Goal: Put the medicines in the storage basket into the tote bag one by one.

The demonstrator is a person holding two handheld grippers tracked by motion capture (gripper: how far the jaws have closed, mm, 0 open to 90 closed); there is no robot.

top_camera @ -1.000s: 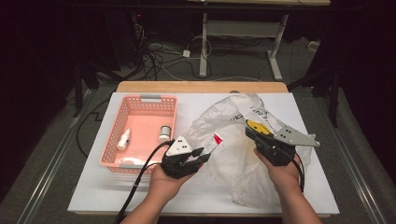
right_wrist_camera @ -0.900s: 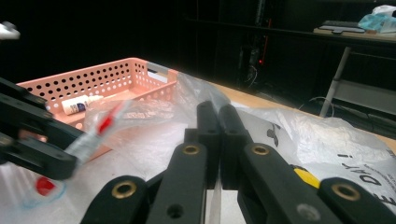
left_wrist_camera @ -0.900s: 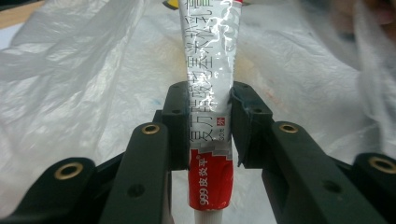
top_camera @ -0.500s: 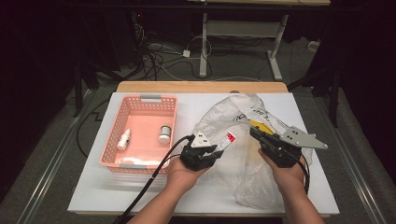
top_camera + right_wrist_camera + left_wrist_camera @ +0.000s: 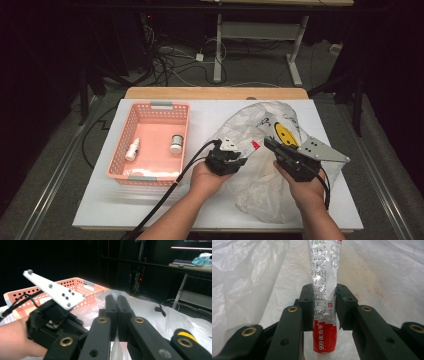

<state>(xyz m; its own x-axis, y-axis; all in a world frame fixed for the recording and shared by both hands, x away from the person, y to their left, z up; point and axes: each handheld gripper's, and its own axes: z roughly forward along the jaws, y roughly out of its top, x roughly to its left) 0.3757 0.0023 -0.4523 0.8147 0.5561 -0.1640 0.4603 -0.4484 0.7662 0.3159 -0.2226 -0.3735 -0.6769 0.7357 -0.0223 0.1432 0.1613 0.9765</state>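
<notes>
With pink perforated plastic basket (image 5: 150, 107) at far left holding two small white bottles (image 5: 176, 145), left gripper (image 5: 235, 150) pinching silver-and-red ointment tube (image 5: 323, 312) over crumpled clear plastic bag (image 5: 260, 185); right gripper (image 5: 272, 145) pressed together on bag's film.

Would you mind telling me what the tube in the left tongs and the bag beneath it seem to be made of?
The tube looks like glossy metallic laminate or soft foil: silver sheen, dented surface. The bag seems thin translucent plastic film: crinkled, shiny, see-through.
</notes>
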